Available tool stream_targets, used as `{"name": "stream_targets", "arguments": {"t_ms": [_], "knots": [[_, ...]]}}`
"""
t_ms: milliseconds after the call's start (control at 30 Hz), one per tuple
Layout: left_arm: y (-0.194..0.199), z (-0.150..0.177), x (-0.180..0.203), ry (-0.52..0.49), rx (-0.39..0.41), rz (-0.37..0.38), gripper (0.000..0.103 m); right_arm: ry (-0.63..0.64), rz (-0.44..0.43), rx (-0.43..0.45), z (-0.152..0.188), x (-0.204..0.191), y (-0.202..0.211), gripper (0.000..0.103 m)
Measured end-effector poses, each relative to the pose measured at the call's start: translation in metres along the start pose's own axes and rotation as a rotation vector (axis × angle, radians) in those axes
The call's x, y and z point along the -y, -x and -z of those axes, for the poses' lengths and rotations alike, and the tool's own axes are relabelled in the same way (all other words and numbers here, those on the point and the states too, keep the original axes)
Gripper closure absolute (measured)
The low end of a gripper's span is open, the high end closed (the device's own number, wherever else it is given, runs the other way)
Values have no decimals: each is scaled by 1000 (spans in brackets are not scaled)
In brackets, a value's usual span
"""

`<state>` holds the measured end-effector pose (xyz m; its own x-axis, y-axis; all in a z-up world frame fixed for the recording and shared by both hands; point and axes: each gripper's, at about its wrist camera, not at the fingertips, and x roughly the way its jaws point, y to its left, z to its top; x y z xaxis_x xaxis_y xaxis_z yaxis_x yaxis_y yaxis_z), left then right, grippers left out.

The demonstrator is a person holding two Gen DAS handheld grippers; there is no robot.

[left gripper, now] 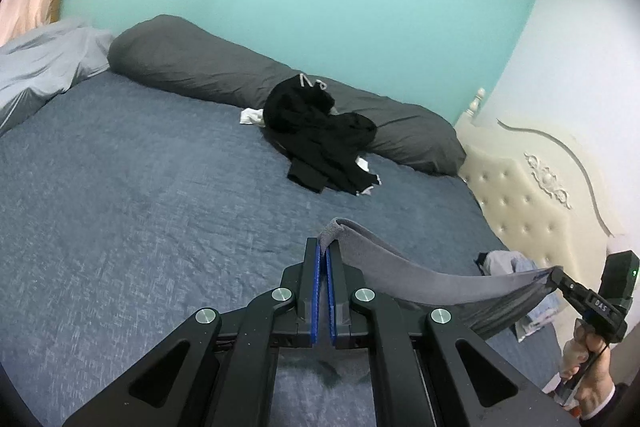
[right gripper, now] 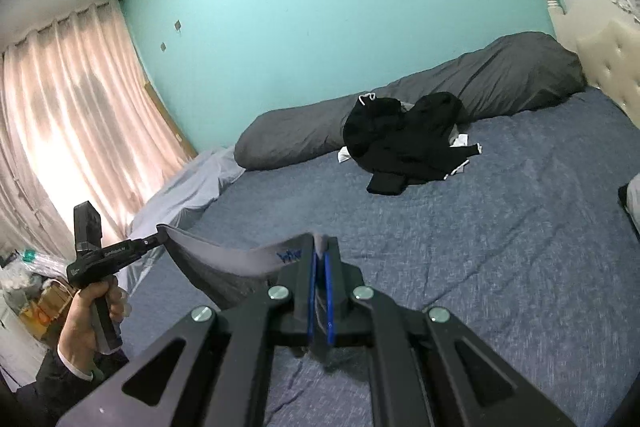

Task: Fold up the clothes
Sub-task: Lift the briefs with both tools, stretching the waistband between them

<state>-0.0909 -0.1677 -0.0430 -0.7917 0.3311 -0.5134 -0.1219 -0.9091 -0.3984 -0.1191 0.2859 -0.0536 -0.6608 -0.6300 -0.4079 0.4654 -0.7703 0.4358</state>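
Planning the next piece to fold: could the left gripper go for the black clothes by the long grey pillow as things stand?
Probably not yet. The left gripper is shut on the grey garment, which the right gripper also holds. The bed towards the black clothes is bare, though they lie far off.

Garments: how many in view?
3. A grey garment hangs between the left gripper and right gripper. A black heap lies by the bolster, perhaps several pieces. A pale pile sits near the headboard.
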Motion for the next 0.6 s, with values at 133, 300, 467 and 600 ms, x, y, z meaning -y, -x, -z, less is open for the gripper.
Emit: {"name": "stream_targets", "arguments": {"t_ms": [133,300,467,600], "knots": [[-3,14,8,-21,-26,-1,100,-23,3,-10,13,9,12,100],[-32,43,0,-27,-88,-12,100,-59,6,-61,38,28,0,100],[-82,68,-22,-8,-154,-32,100,-111,32,-137,70,61,-45,100],[-126,76,-43,20,-186,-56,100,-135,64,-174,83,90,-85,100]]}}
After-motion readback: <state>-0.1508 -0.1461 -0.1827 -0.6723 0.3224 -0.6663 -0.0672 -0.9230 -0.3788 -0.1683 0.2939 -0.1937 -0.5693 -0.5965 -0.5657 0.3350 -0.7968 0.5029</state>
